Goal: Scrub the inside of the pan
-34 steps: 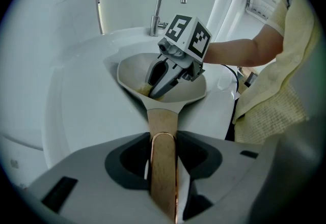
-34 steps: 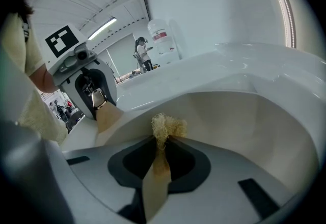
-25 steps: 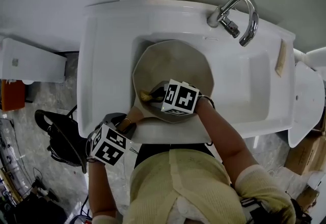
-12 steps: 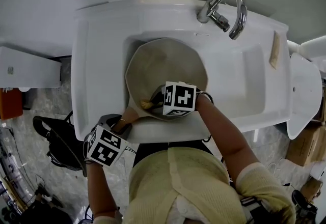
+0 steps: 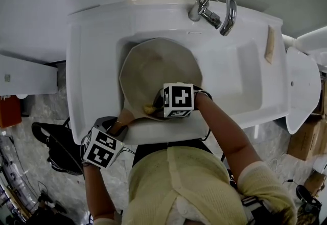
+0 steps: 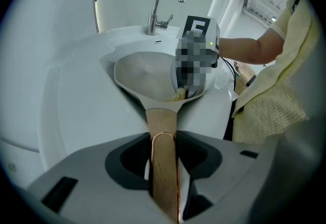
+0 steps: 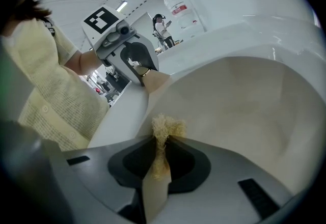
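White sink (image 5: 240,88) below us, pan (image 5: 153,68) in it — our left tool (image 6: 163,167) clamped on its handle (image 6: 162,123), right tool (image 7: 157,164) pinching a scrubber (image 7: 166,129) inside.

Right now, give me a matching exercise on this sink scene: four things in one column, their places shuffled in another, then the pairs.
1. pan
2. handle
3. scrubber
4. faucet

a. pinched in the right gripper
b. on the back rim of the sink
c. lying in the basin
d. clamped in the left gripper

Pairs: 1-c; 2-d; 3-a; 4-b
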`<state>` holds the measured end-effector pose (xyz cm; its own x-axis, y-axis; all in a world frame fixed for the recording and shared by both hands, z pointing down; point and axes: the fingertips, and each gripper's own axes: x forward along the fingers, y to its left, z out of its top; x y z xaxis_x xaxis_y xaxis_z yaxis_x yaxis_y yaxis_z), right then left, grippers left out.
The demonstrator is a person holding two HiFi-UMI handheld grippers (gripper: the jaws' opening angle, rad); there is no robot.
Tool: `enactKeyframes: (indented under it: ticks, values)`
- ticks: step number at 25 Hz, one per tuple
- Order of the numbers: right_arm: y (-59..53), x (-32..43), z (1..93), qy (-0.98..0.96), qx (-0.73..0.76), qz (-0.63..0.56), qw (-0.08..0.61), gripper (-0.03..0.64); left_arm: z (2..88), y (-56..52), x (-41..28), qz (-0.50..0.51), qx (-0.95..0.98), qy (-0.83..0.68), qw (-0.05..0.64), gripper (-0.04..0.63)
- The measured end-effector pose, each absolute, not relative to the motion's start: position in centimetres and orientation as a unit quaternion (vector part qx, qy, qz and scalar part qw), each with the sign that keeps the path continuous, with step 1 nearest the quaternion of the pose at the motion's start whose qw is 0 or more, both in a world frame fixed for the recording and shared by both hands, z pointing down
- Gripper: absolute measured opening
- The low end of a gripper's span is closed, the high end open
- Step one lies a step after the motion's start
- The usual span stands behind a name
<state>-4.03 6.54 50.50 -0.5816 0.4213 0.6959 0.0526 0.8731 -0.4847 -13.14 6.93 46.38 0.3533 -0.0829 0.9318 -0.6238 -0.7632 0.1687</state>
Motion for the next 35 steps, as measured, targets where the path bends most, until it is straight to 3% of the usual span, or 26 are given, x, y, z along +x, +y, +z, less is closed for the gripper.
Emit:
enactKeyframes:
  ticks: [24, 35]
  values:
    - [6.3, 2.8, 53.8, -0.776, -0.120, 0.180, 0.592, 0.074, 46.5, 7.1, -13.0, 0.529, 0.777, -0.208, 0.270, 0.201]
    - [4.7, 4.9, 54.2, -0.757, -0.077, 0.168, 0.627, 0.074, 46.5, 7.1, -13.1, 0.522, 0.779, -0.213, 0.275, 0.201]
